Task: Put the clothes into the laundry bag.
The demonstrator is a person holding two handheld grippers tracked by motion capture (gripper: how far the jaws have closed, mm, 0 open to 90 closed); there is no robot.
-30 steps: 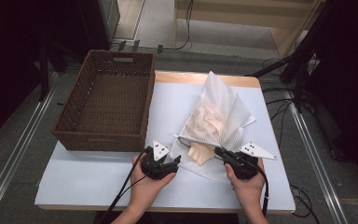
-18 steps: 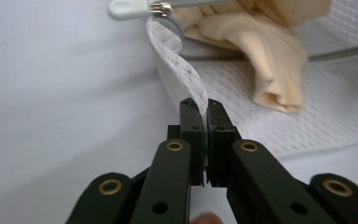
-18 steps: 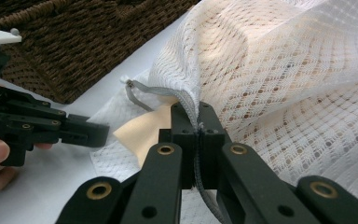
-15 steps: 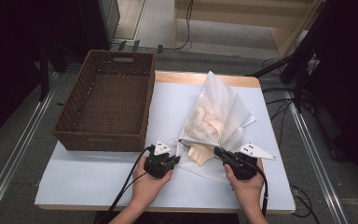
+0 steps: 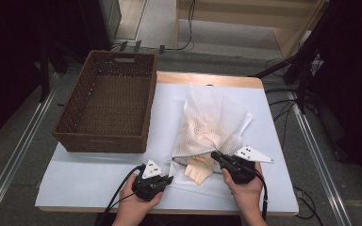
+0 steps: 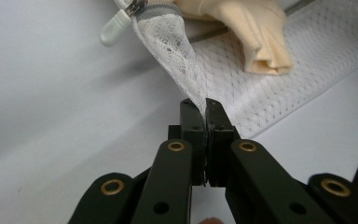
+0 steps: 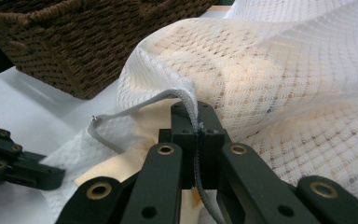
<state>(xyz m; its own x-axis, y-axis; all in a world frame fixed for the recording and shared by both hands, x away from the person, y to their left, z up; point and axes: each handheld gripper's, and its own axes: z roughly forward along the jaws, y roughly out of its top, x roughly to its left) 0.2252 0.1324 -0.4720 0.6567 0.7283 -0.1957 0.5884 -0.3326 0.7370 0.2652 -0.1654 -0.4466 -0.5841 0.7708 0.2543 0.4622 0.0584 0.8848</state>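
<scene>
Left gripper (image 6: 200,105): jaws pinched on a corner of the white mesh laundry bag (image 5: 214,120), beside its zipper pull (image 6: 116,25). Right gripper (image 7: 196,114): clamped on the bag's grey zipper edge (image 7: 144,105). Bag: soft netting, at mid-table, mouth toward the person, cream garment (image 5: 199,169) spilling out. Beyond, left: 1 brown woven wicker basket (image 5: 108,101) on the white table (image 5: 89,174).

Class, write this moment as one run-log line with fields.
left gripper: just closed, shut on mesh bag | right gripper: shut on bag's zipper edge | cloth: sticking out of bag | basket: empty
</scene>
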